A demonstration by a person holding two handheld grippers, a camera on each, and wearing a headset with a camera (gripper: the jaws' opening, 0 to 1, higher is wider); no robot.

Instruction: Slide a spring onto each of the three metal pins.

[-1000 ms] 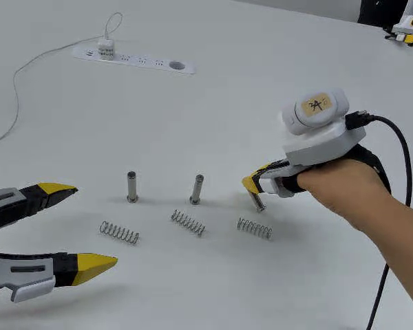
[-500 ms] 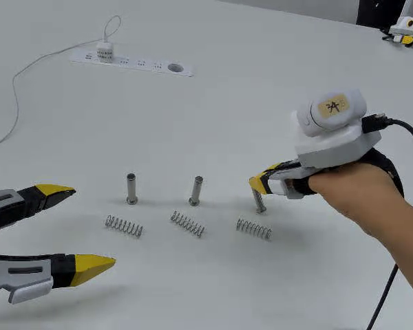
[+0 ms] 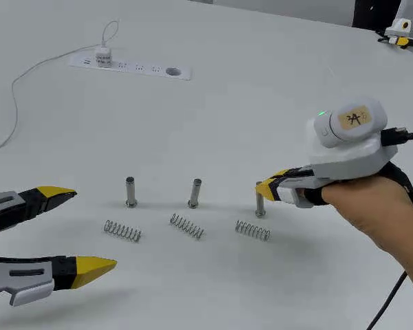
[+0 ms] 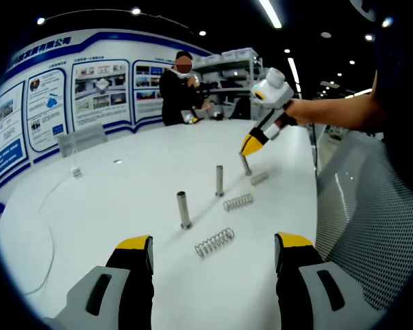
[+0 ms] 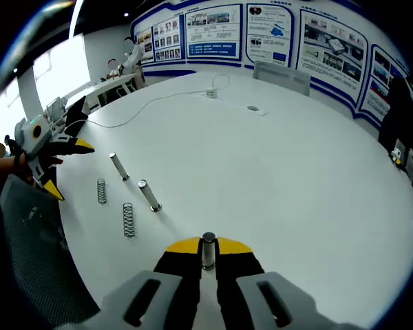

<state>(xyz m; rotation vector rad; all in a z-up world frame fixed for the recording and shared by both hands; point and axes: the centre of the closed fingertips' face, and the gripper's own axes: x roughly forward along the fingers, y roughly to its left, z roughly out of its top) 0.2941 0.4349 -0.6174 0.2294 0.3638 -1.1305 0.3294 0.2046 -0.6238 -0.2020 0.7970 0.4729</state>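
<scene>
Three metal pins stand in a row on the white table: left pin (image 3: 131,192), middle pin (image 3: 195,192), right pin (image 3: 259,205). A spring lies in front of each: left spring (image 3: 122,231), middle spring (image 3: 186,225), right spring (image 3: 252,230). My right gripper (image 3: 266,190) is shut on the top of the right pin, which shows between its yellow tips (image 5: 208,251). My left gripper (image 3: 82,230) is open at the lower left, with nothing between its fingers. Ahead of it lie the left spring (image 4: 214,242) and left pin (image 4: 184,210).
A white power strip (image 3: 131,65) with a plugged charger and a cable lies at the back left. Another gripper (image 3: 400,30) rests at the far right corner of the table. A person (image 4: 182,93) stands beyond the table.
The right pin, leaning in my right gripper a second ago, now stands upright. The left gripper has stayed open in the same place.
</scene>
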